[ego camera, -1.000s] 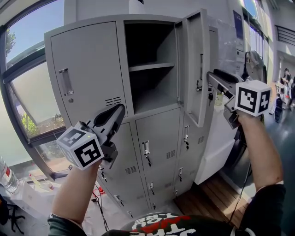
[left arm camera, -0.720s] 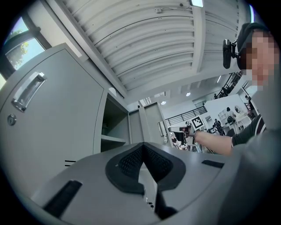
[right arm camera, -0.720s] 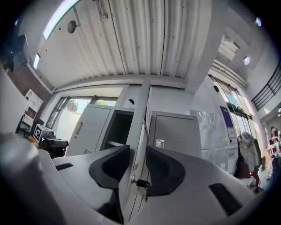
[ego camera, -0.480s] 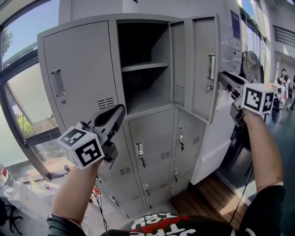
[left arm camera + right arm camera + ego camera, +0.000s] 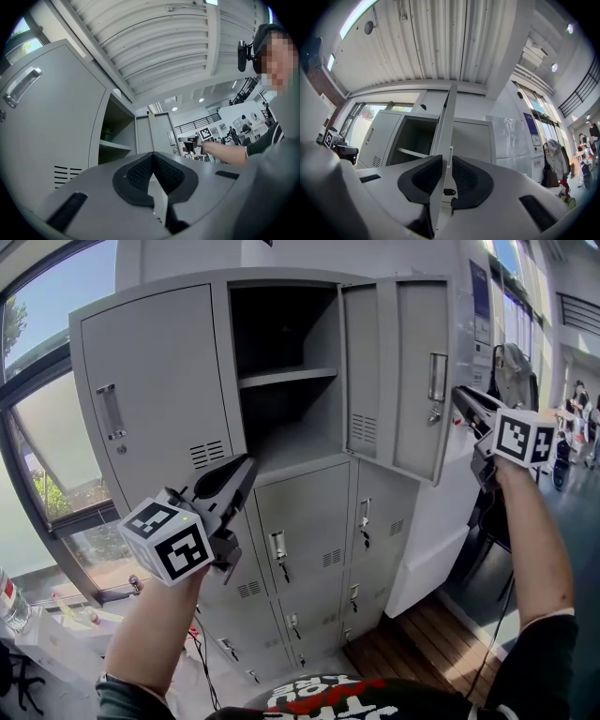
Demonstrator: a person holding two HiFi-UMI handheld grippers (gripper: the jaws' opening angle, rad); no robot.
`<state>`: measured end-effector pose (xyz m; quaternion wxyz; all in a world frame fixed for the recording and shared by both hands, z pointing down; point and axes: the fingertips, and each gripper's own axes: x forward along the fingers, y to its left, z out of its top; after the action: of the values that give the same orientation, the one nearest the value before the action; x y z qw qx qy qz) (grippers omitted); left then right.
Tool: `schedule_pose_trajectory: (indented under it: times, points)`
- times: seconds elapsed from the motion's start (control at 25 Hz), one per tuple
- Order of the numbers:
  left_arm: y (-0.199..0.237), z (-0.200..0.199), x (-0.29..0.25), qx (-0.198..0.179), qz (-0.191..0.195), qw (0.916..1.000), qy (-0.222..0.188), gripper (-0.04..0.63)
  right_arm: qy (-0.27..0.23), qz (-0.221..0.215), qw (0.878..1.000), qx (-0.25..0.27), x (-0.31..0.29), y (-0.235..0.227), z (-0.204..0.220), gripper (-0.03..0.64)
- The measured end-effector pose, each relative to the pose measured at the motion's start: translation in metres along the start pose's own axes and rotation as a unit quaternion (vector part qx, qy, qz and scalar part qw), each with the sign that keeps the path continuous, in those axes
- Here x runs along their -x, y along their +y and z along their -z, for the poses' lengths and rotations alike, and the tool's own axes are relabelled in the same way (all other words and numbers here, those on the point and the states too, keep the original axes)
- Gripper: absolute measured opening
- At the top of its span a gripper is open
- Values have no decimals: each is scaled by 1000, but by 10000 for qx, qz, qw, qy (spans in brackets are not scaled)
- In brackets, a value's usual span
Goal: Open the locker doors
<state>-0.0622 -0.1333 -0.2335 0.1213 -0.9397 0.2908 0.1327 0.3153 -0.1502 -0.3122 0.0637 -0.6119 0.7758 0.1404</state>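
**Right gripper (image 5: pixel 466 405) clamps the open door (image 5: pixel 417 381)**

Its jaws have just been closing and now pinch the door's free edge, beside the handle (image 5: pixel 437 378), at the locker's (image 5: pixel 309 521) upper right corner. The left gripper (image 5: pixel 236 474), jaws pressed together and empty, hovers before the closed upper-left door (image 5: pixel 159 399).

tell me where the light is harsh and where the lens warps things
Head view: the window glares, the open locker bay is dark. Left gripper view: fisheye bends the ceiling ribs, corners black. Right gripper view: same warp, a ceiling light blows out.
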Motion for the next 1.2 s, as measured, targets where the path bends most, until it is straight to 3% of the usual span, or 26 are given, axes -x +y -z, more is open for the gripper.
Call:
schedule_pose_trajectory:
  times: [0.48,0.68,0.76,0.96,1.2]
  points:
    - [-3,6,-4,87,-107,9999,35,5,15,268,9996,127,-4,-20,4,81]
    - [2,9,4,163,-200,9997,46,5,-382,467,9975,369,19,-7,-11,81]
    - [5,10,10,210,-238,9995,46,5,-515,200,9978,365,26,19,-13,81]
    - [11,19,31,249,-349,9990,98,5,-535,-992,9936,-110,14,115,14,81]
    - [32,33,76,68,-945,9951,270,5,-404,-2260,9701,-784,-30,229,72,60]
